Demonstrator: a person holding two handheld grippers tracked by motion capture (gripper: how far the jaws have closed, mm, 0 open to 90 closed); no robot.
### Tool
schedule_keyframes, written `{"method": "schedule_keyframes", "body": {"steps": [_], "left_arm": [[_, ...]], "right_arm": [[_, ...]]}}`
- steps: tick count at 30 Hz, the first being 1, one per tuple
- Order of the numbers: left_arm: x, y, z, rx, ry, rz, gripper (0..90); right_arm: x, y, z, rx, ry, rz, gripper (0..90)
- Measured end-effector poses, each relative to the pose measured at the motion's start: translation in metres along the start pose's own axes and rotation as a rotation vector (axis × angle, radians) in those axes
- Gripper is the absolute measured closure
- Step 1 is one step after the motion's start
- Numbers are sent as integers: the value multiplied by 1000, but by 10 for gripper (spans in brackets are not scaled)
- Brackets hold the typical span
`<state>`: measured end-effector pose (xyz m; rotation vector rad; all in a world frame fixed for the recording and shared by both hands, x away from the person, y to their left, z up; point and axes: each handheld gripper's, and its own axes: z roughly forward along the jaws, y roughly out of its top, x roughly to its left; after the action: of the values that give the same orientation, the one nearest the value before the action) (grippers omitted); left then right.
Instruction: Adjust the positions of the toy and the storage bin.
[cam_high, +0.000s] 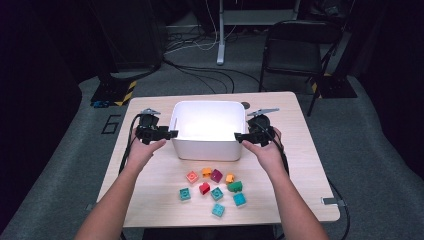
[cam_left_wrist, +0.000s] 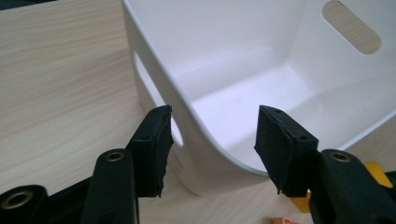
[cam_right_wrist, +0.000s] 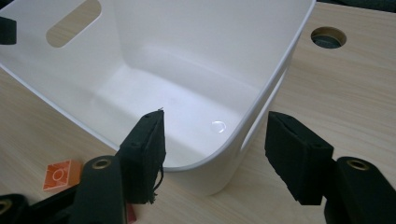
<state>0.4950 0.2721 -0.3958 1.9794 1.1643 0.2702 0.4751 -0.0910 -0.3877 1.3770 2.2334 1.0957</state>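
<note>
A white plastic bin (cam_high: 207, 131) with handle slots stands empty at the middle of the wooden table (cam_high: 150, 170). My left gripper (cam_high: 172, 134) is at its left wall. In the left gripper view the left gripper (cam_left_wrist: 212, 149) straddles the bin's rim (cam_left_wrist: 154, 70), one jaw outside and one inside, with gaps beside the wall. My right gripper (cam_high: 239, 136) is at the right wall. In the right gripper view the right gripper (cam_right_wrist: 215, 158) likewise straddles the rim (cam_right_wrist: 285, 60), with its pads clear of the wall. Both are open.
Several small toy blocks lie in front of the bin, among them an orange one (cam_high: 192, 176), a red one (cam_high: 204, 188), a green one (cam_high: 235, 187) and teal ones (cam_high: 218, 210). A round hole (cam_high: 245, 105) sits behind the bin. A black chair (cam_high: 295, 47) stands beyond the table.
</note>
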Motion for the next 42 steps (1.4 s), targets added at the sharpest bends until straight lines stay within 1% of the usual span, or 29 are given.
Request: {"method": "schedule_keyframes", "body": {"steps": [2,3,4,5,6,7,9,10,11,13,14,15,16,17,18,20,21,22,24,26,28,29,31,33,35,36,39,40,42], "left_arm": [[-3,0,0,1,11,9,471],[-4,-1,-1,4,14,16,471],[-5,0,-1,10,21,36,471],[-7,-1,-2,15,24,33,471],[-8,-2,-3,18,27,40,471],[-9,-2,-4,22,33,49,471],[-12,-5,-7,25,32,47,471],[-12,-7,-8,15,29,38,471],[-14,-11,-9,8,17,13,470],[-16,-15,-12,3,13,-2,469],[-17,-17,-14,0,16,4,468],[-17,-19,-15,-8,19,8,467],[-18,-20,-16,-12,20,4,467],[-20,-22,-17,-16,18,-11,466],[-20,-23,-18,-20,22,2,465],[-23,-25,-18,-28,26,-12,462],[-23,-26,-19,-23,24,-11,460],[-24,-26,-19,-30,24,-15,459],[-23,-27,-19,-29,22,-15,457],[-23,-26,-18,-28,14,-26,453],[-21,-26,-18,-28,12,-13,447],[-22,-26,-18,-30,10,-22,446],[-20,-26,-19,-30,14,1,452],[-21,-26,-20,-37,11,-1,458],[-21,-27,-23,-48,18,23,456],[-22,-28,-23,-57,23,24,450],[-22,-29,-30,-92,14,24,452],[-23,-29,-32,-100,19,28,452],[-24,-30,-38,-123,29,49,451]], "right_arm": [[2,-1,1,-4,6,12,386],[3,-1,2,-7,7,6,394],[3,-1,2,-7,8,-4,393],[5,0,3,1,1,-10,388],[7,0,4,2,-12,-15,387],[8,0,4,9,-13,-22,387],[9,-1,6,18,-15,-34,381],[10,-1,6,19,-18,-41,382],[10,-1,6,19,-18,-47,382],[10,-2,5,23,-15,-61,381],[11,-2,5,23,-11,-58,381],[12,-2,5,24,-10,-66,381],[12,-3,5,21,-10,-75,381],[12,-3,5,21,-10,-78,381],[12,-3,5,22,-9,-83,381],[12,-3,5,22,-8,-84,381],[11,-3,6,21,-11,-94,381],[11,-3,7,20,-12,-95,381],[11,-4,7,21,-11,-89,380],[11,-4,7,20,-12,-84,381],[12,-4,6,18,-19,-88,388],[13,-5,4,13,-24,-91,387],[15,-5,-1,4,-48,-102,384],[17,-7,-6,-11,-65,-113,384],[20,-9,-15,-29,-75,-118,384],[21,-12,-22,-46,-82,-130,383],[25,-16,-34,-68,-85,-130,383],[26,-17,-39,-72,-88,-136,383],[28,-20,-48,-85,-94,-143,384]]}}
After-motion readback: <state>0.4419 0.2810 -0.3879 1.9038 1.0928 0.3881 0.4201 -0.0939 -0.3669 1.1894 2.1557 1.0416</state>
